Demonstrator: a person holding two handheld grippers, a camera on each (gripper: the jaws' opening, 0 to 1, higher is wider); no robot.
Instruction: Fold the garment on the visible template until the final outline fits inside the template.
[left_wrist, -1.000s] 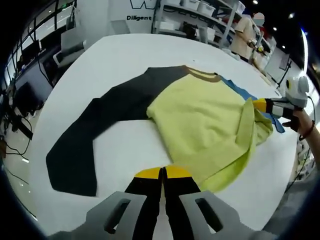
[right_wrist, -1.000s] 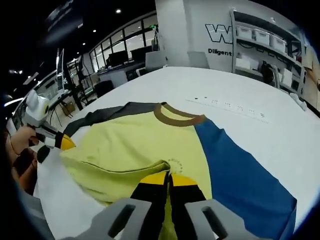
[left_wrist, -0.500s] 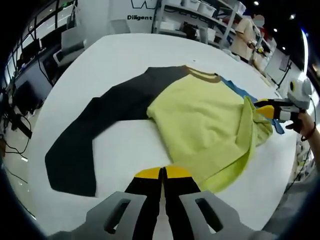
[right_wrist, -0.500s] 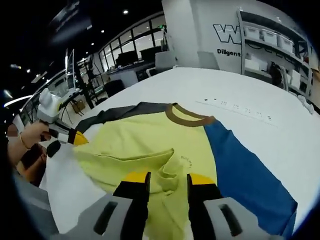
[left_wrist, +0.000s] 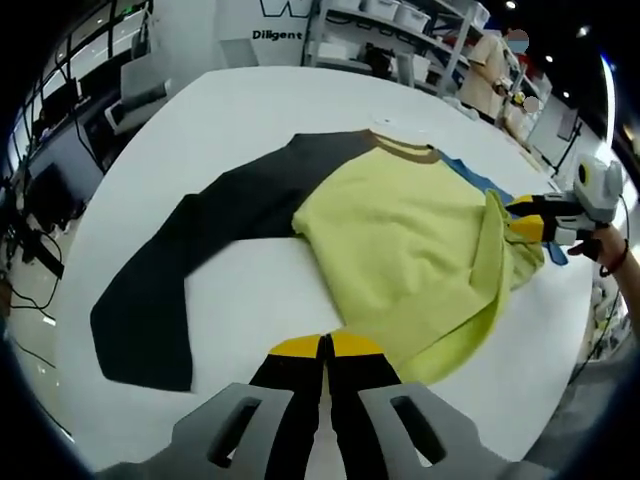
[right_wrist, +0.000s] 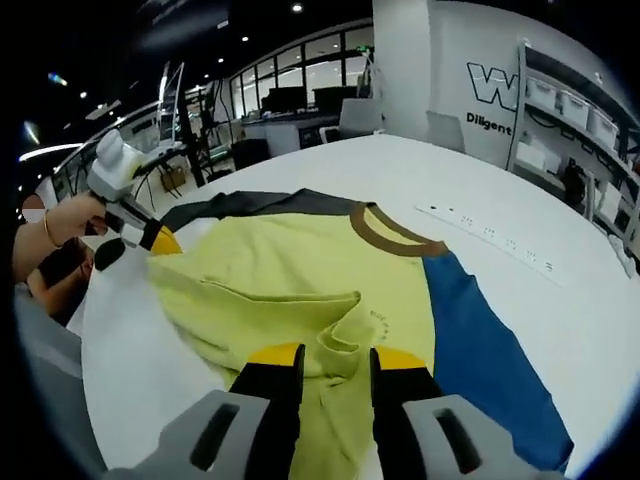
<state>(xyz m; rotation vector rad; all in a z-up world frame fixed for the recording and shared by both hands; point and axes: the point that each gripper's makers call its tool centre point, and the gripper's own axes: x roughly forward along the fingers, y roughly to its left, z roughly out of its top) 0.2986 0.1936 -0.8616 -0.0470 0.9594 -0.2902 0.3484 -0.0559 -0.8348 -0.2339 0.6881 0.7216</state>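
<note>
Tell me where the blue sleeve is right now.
In the right gripper view the blue sleeve lies flat on the white table, running from the brown collar toward the lower right, just right of the open right gripper.

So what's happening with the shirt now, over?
Left tool shut, at the hem. Right tool open over a bunched fold. Yellow long-sleeved shirt with black and blue sleeves half folded on white table. Nothing blocking.

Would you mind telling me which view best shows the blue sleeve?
The right gripper view: the blue sleeve lies there at nearly full length. In the left gripper view, a thin blue strip peeks past the yellow body.
</note>
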